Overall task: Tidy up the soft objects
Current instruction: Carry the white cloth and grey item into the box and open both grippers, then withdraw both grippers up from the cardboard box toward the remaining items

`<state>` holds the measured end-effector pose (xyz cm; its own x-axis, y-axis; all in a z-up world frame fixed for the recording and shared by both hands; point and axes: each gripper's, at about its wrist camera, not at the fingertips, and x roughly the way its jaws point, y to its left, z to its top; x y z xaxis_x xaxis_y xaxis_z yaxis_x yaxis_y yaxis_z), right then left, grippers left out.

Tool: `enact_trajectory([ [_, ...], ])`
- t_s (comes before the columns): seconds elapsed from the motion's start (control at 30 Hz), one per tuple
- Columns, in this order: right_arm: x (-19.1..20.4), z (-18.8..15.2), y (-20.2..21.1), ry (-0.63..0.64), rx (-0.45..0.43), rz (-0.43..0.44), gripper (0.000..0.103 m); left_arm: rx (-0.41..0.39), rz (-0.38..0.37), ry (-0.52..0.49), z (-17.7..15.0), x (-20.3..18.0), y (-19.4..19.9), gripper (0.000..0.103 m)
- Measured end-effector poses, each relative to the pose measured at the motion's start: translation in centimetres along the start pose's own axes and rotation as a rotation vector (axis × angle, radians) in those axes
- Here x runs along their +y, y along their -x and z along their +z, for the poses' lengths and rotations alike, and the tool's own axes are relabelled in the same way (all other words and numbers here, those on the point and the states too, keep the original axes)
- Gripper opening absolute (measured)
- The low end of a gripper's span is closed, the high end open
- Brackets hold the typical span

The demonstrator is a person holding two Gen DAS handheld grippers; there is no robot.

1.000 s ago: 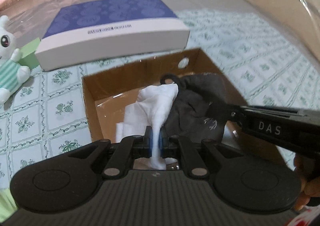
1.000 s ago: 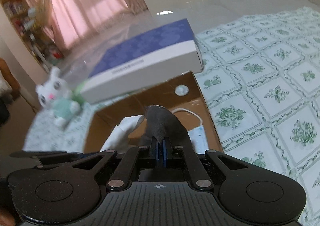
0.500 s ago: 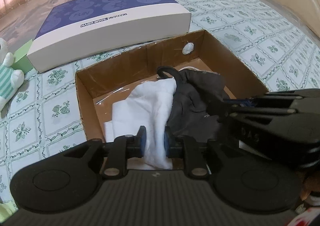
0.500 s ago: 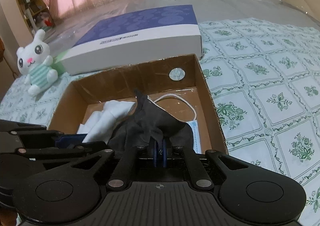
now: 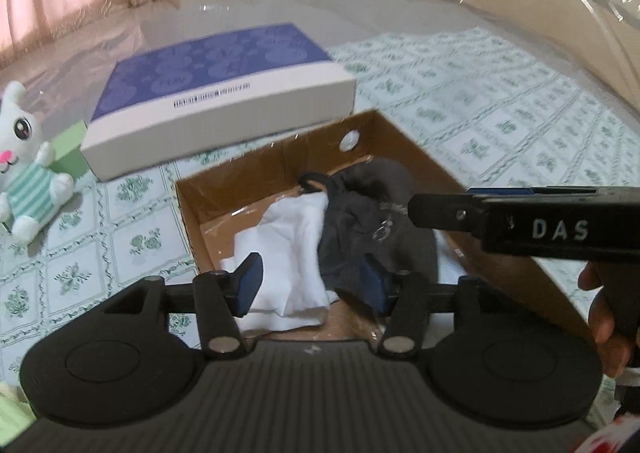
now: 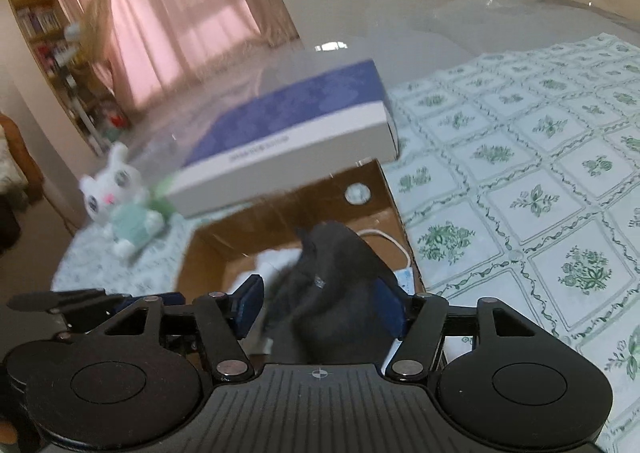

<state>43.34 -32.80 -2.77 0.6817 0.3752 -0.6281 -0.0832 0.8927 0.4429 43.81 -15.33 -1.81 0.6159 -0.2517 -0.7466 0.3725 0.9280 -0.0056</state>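
Sitting in the open cardboard box [image 5: 288,157] at frame centre are both soft items: a crumpled white cloth [image 5: 288,249] and a limp dark grey garment [image 5: 360,225], touching side by side, white on the left. Left gripper [image 5: 312,285], low in its view, is standing with jaws apart, having just been opening; blue pads are flanking the white cloth and the garment's edge, not pressing. Right gripper [image 6: 320,303] is likewise apart after just opening, with the grey garment [image 6: 332,273] bulging up between its pads, loose, not clamped. In the left view the right gripper [image 5: 440,209] is reaching in from the right edge, black and boxy, lettered DAS, a hand [image 5: 608,317] gripping its handle. Box is brown corrugated, rectangular, with a round hole in its far wall and glossy film on its floor. A white cord [image 6: 384,237] and pale blue mask [image 6: 406,279] are lying at the box's right side. Behind it, a flat blue-topped white box [image 5: 224,93]. Plush white bunny [image 5: 28,157] is sitting upper left. Green-printed tiled cloth [image 6: 520,173] is covering the surface.
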Motion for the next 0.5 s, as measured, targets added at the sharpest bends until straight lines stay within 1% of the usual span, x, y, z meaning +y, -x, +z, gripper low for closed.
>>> enact_trajectory([
  [0.03,0.2,0.1,0.7,-0.003,-0.013,0.010,0.064,-0.011,-0.006,0.003,-0.1,-0.1,0.8,0.056],
  [0.17,1.1,0.1,3.7,0.002,-0.060,0.030,0.068,-0.054,-0.019,0.003,-0.5,-0.5,3.9,0.057],
  [0.3,2.2,-0.4,6.5,-0.001,-0.089,0.052,0.069,-0.086,-0.030,0.009,-1.5,-0.7,7.4,0.060],
  [0.5,3.4,-1.9,10.6,-0.001,-0.145,0.064,0.071,-0.142,-0.041,0.043,-3.3,-0.9,12.5,0.060],
])
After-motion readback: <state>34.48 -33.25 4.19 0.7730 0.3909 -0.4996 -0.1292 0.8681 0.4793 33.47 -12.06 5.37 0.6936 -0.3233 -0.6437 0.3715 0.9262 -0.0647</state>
